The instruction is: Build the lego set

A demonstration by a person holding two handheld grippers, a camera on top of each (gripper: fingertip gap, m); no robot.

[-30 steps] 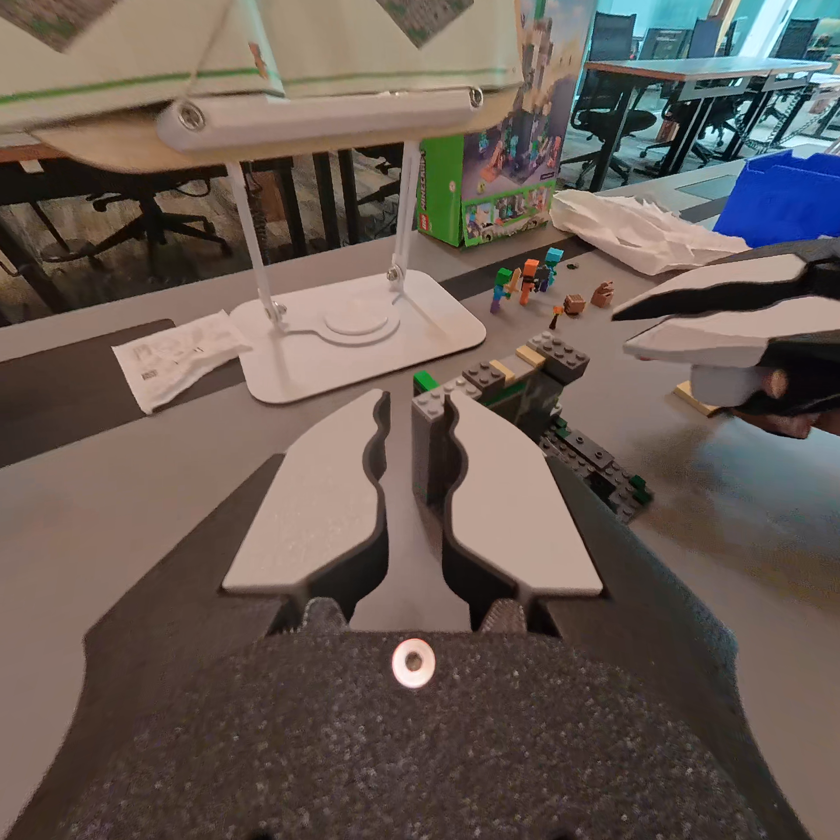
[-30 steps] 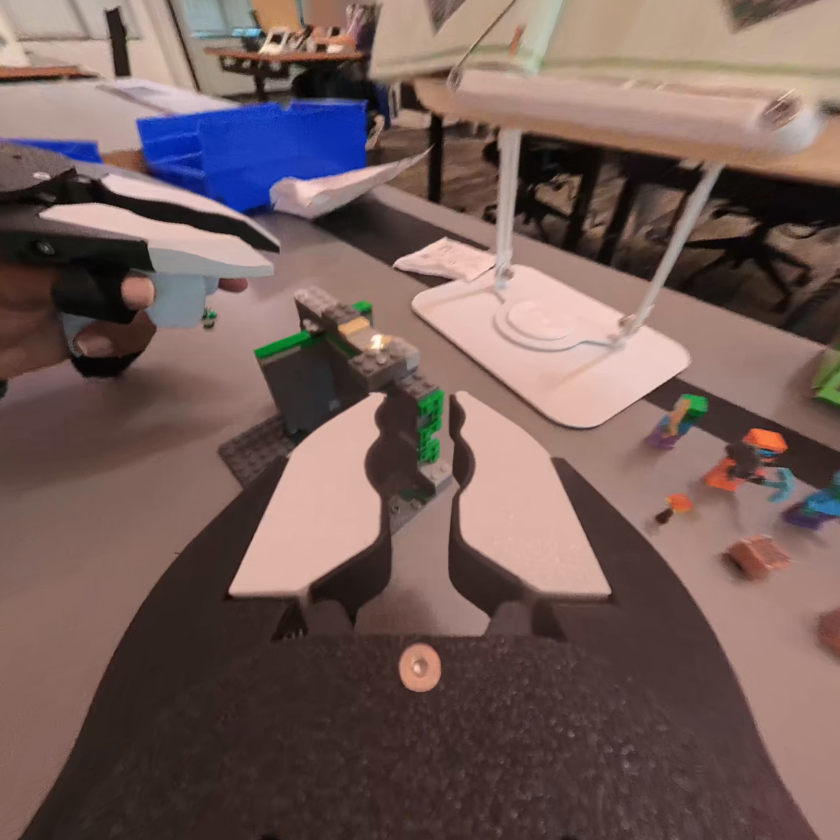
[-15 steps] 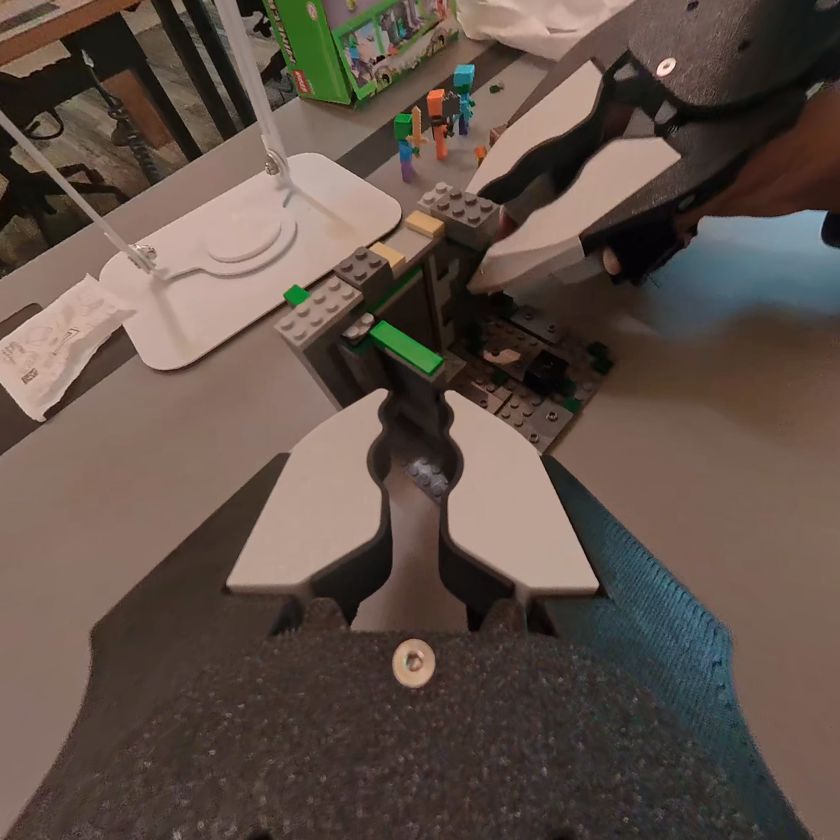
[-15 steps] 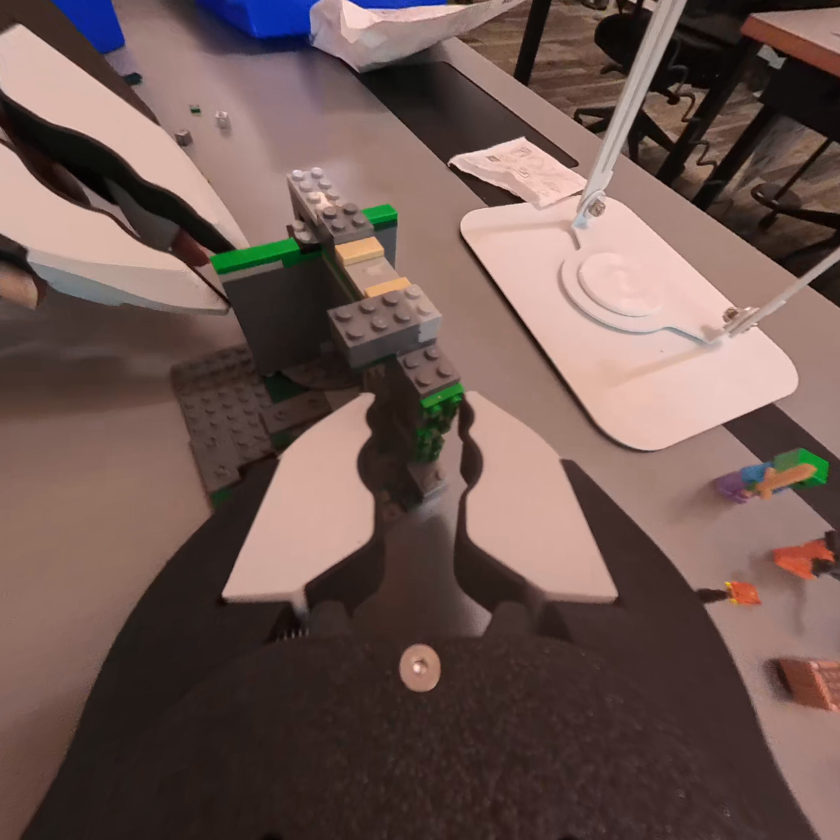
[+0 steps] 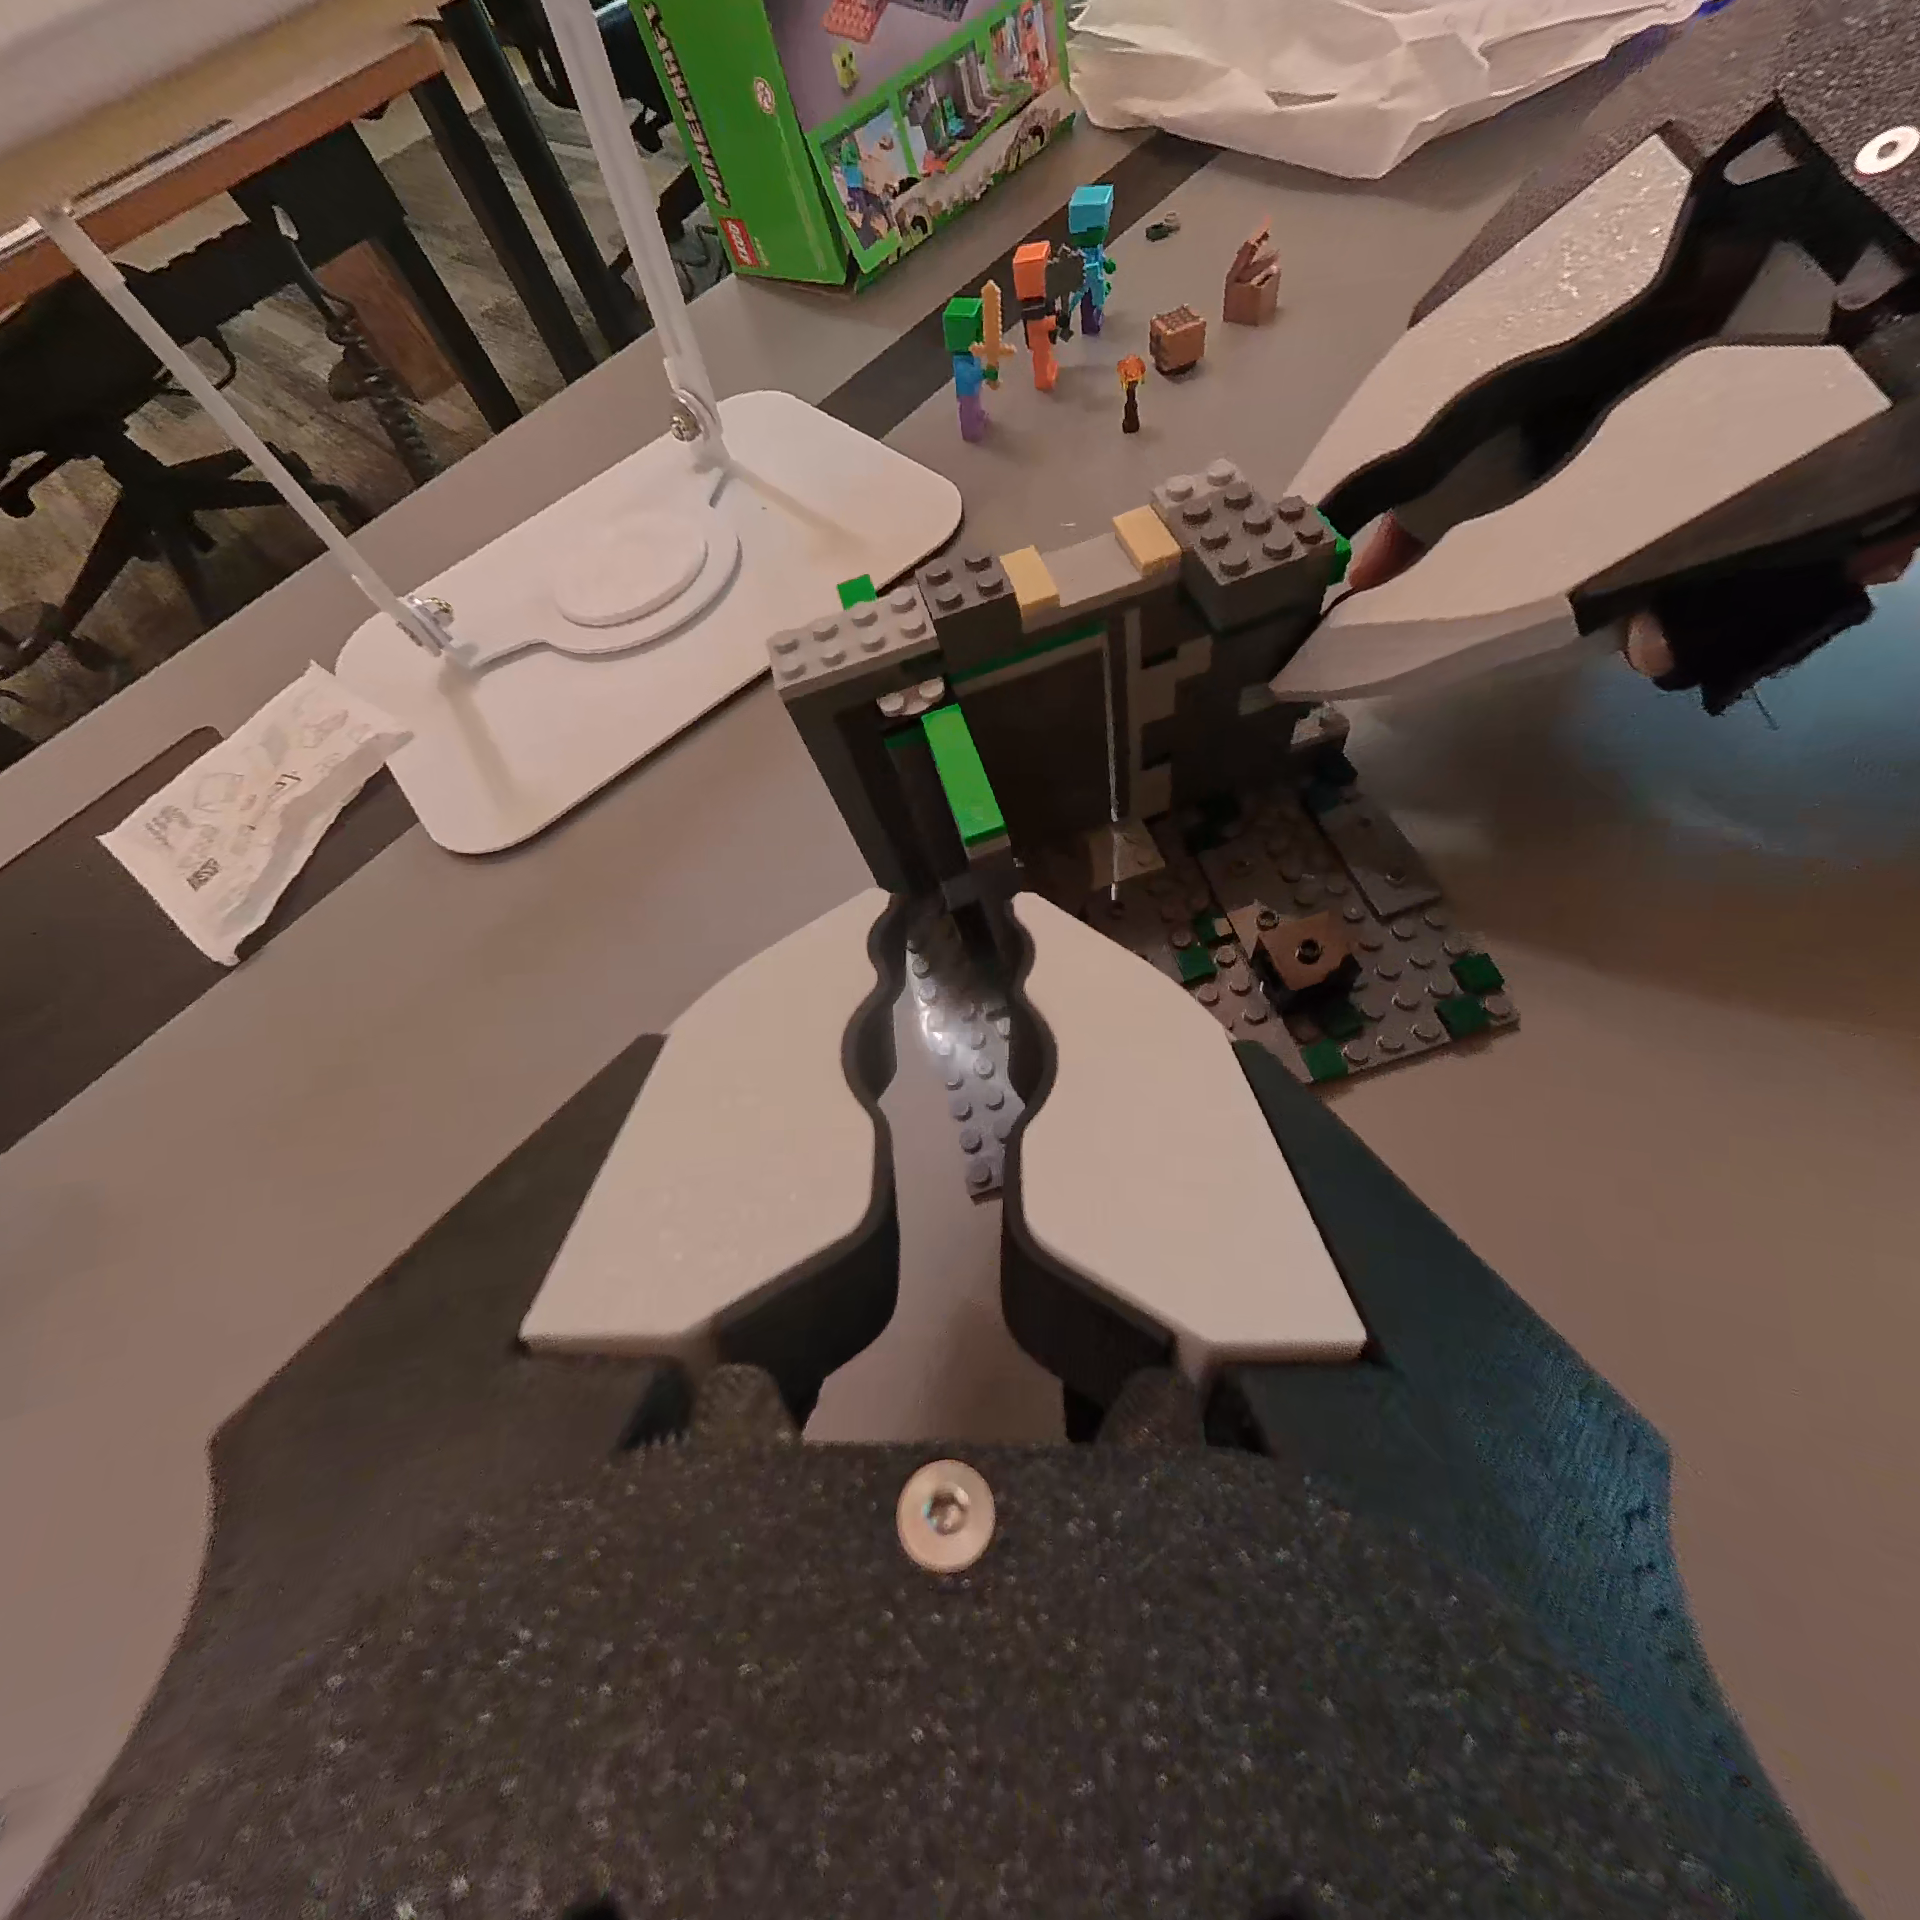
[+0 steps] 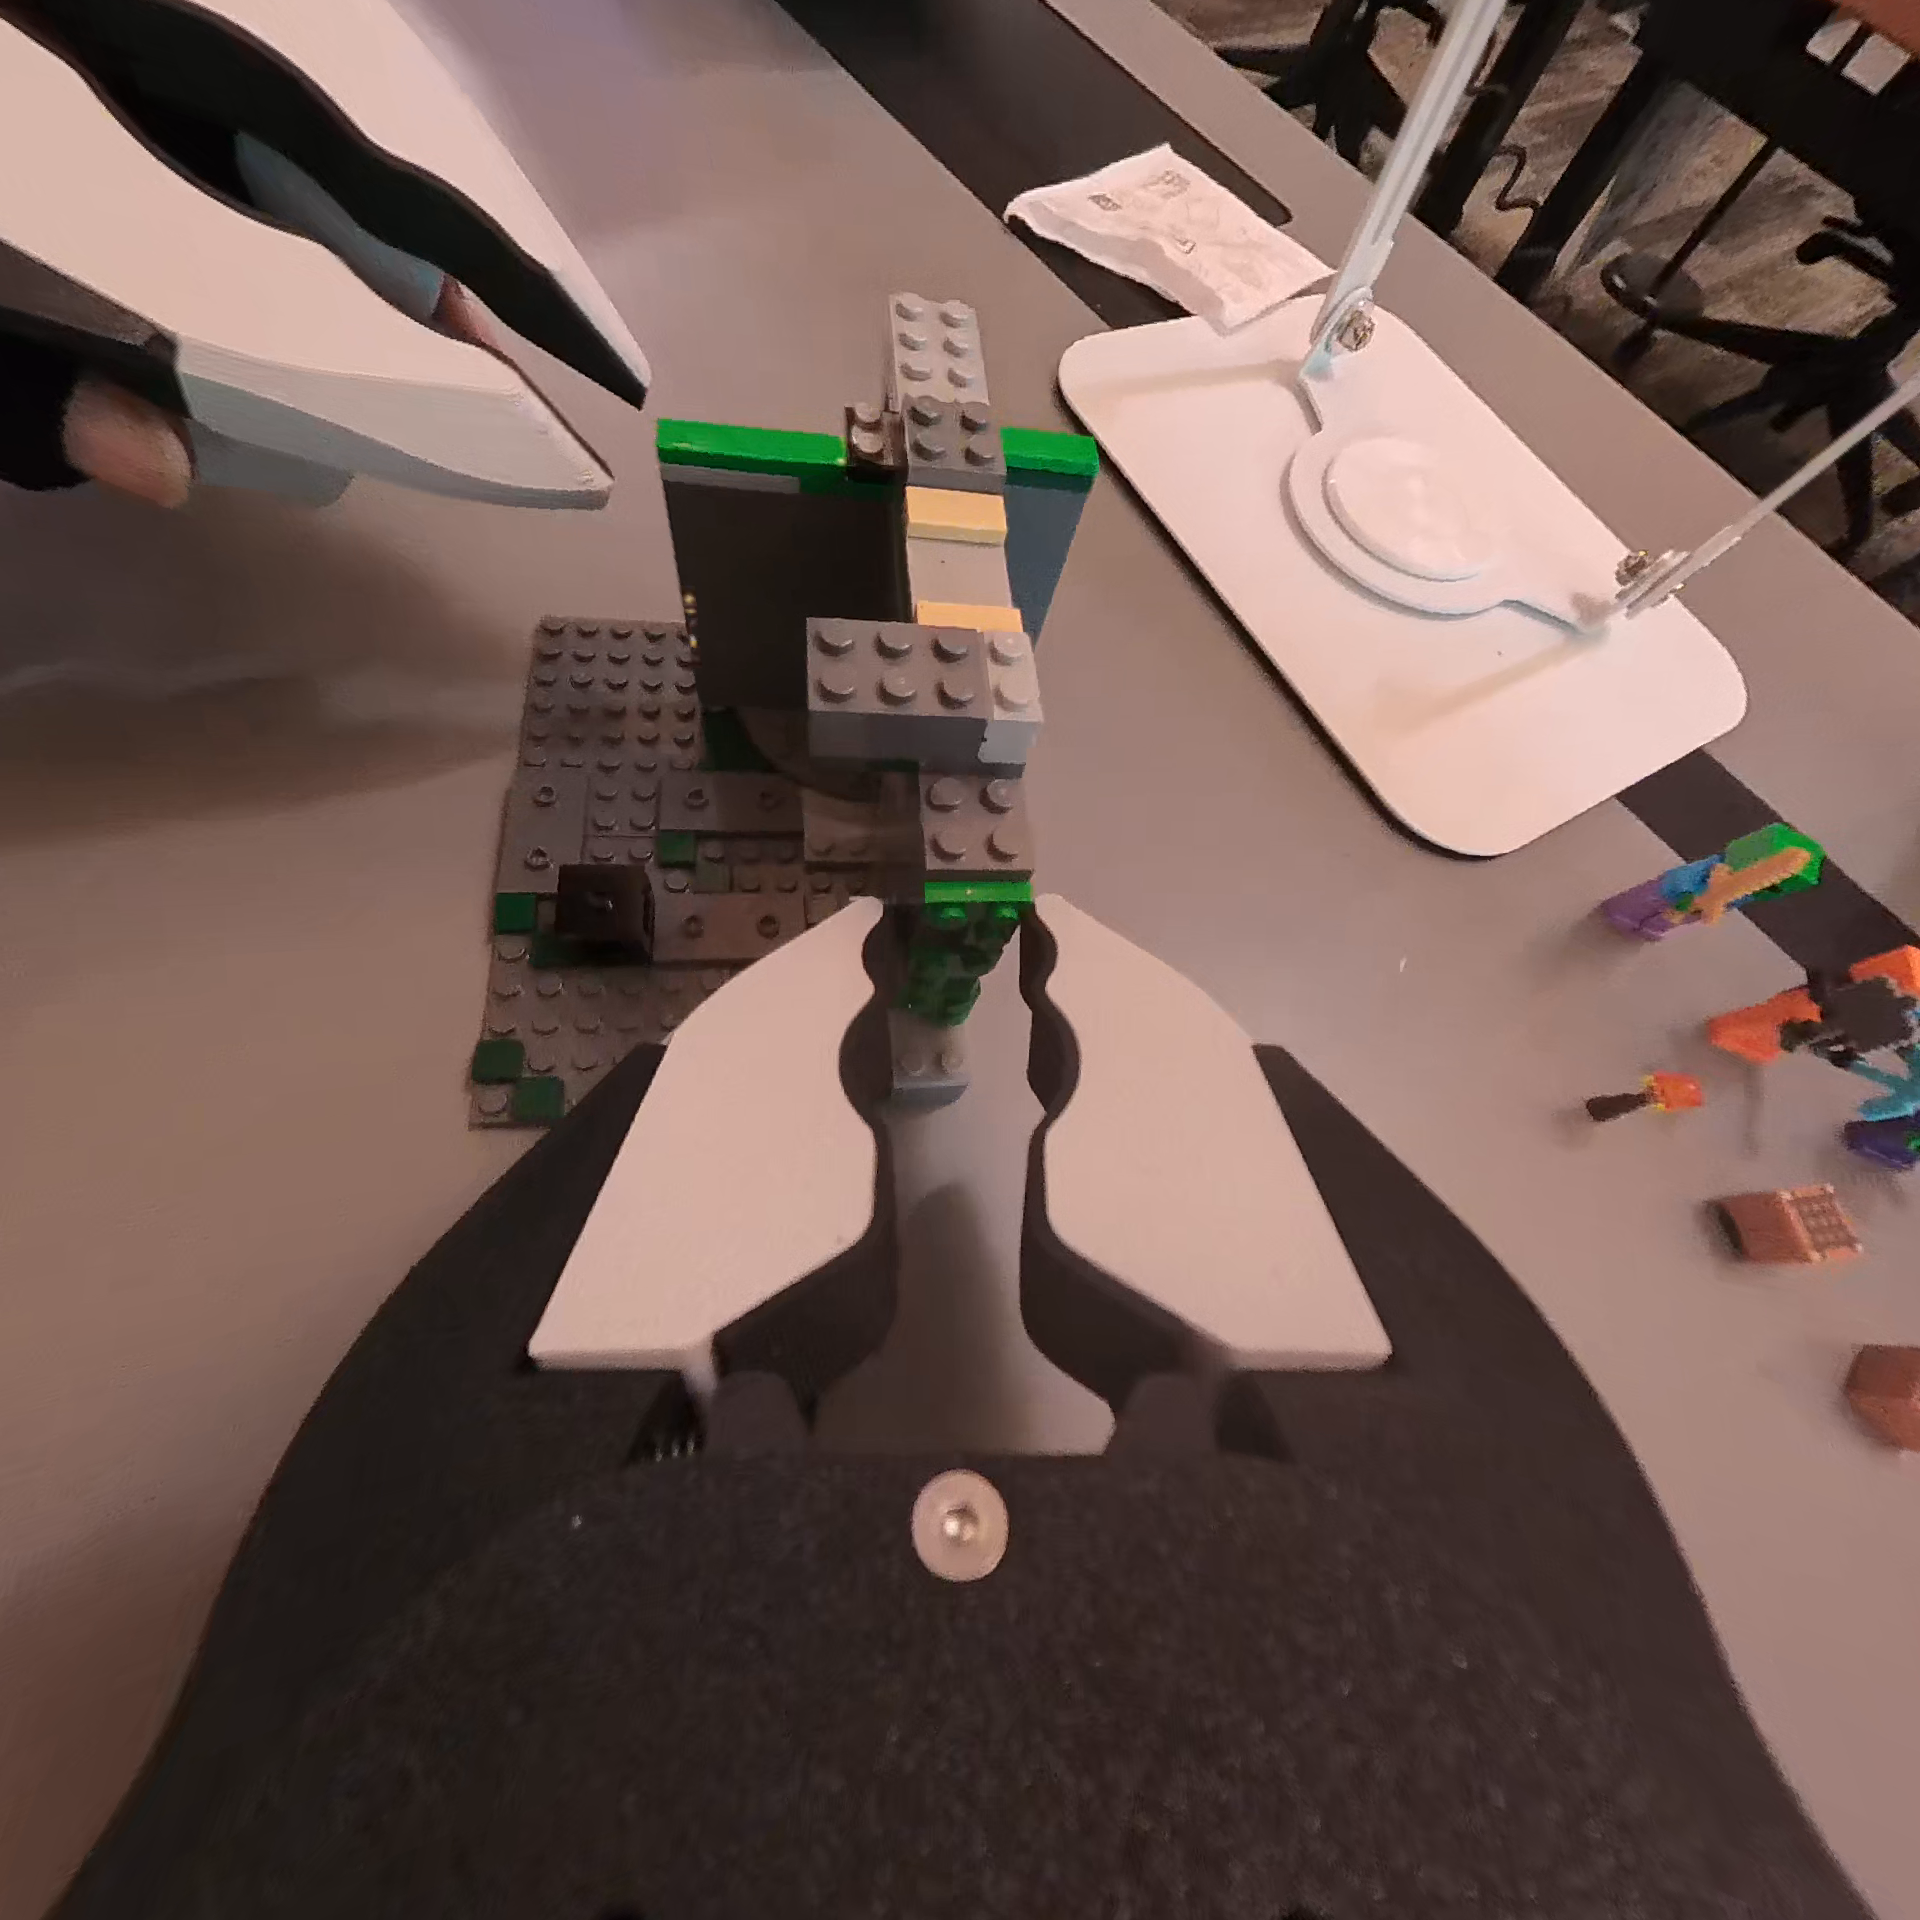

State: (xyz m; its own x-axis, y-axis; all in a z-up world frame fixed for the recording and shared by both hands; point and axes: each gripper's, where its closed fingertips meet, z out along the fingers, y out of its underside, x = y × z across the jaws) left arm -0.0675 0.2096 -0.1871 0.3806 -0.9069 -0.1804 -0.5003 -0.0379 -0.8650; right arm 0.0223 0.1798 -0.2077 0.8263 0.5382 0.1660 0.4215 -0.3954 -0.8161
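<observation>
A dark grey lego build [image 5: 1049, 665] with green trim stands on its studded baseplate [image 5: 1382, 997] on the grey table. My left gripper [image 5: 953, 920] is narrowly open, with its tips at the build's near left pillar. In the right wrist view it [image 6: 621, 442] hovers just by the build's [image 6: 790, 582] green top edge. My right gripper [image 6: 956, 914] is narrowly open, with its fingers on either side of the green vine column [image 6: 951, 966]. In the left wrist view its tips [image 5: 1294, 597] flank the build's right tower. I cannot tell whether either gripper clamps anything.
Several minifigures [image 5: 1039, 312] and small brown pieces [image 5: 1179, 338] lie behind the build, with a green set box [image 5: 862, 125] and a white bag [image 5: 1351, 73] beyond. A white stand base [image 5: 644, 613] and a paper leaflet [image 5: 249, 810] are to the left. My right fingertips sit around 11 cm from my left ones.
Both grippers moved in over the build and tilted down. The right gripper came from well off to the side up to the right tower. Finger gaps look unchanged.
</observation>
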